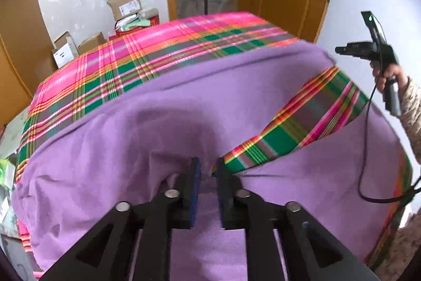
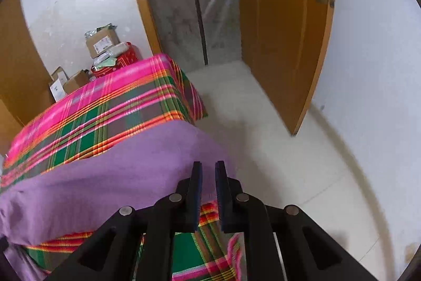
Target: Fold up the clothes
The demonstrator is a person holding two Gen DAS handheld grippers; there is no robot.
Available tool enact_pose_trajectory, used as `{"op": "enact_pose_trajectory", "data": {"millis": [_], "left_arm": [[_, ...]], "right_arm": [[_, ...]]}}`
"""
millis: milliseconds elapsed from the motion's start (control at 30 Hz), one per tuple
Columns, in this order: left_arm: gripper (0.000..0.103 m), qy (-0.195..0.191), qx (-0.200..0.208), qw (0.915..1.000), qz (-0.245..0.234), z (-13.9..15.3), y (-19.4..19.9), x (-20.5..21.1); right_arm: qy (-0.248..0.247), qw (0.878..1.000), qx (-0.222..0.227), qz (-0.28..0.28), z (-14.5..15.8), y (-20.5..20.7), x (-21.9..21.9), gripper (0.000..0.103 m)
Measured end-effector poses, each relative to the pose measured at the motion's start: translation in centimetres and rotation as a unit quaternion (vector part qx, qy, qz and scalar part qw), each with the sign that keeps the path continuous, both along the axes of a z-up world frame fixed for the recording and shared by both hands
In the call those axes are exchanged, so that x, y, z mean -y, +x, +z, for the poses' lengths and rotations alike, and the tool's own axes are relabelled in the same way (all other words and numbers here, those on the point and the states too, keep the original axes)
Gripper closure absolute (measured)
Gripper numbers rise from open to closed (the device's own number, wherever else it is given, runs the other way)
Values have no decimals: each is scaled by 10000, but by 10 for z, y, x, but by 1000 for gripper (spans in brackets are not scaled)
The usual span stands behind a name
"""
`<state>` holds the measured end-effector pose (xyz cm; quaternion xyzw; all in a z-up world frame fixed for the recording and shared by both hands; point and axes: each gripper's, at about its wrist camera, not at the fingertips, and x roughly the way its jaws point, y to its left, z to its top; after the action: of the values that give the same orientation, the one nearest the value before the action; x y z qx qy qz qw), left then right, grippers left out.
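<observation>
- The purple garment [image 1: 136, 128] is spread across the middle and lower frame of the left wrist view, over a plaid cloth [image 1: 147, 44] — one flap is already folded.
- The left gripper [image 1: 208, 167] is seen at bottom centre with its fingers slightly apart, nothing clamped.
- The right gripper [image 2: 208, 170] is likewise narrowly parted and empty, beside the garment's right edge.
- Before the next fold, an edge should be pinched fully — both layers caught and kept taut.

My right gripper [image 2: 208, 170] hangs above the purple cloth [image 2: 105, 175] on the plaid-covered table [image 2: 92, 117], jaws slightly parted with nothing between them.
</observation>
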<state>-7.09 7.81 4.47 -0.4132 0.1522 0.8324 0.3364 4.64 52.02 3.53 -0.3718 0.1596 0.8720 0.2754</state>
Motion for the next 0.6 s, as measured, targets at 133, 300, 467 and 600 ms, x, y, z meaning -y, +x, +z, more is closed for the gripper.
{"op": "enact_pose_trajectory", "data": {"millis": [133, 300, 467, 600], "left_arm": [[84, 185, 48, 9998, 31, 12, -7, 10], [84, 241, 34, 9988, 420, 13, -36, 17], [84, 371, 389, 9958, 739, 1, -78, 18], [83, 259, 603, 9963, 558, -12, -99, 3]], "right_arm": [[-94, 9988, -98, 464, 4, -21, 14, 92], [-350, 9892, -96, 1419, -5, -52, 50, 92], [-465, 9774, 173, 2055, -19, -77, 81, 93], [-370, 9772, 352, 2063, -24, -92, 83, 93]]}}
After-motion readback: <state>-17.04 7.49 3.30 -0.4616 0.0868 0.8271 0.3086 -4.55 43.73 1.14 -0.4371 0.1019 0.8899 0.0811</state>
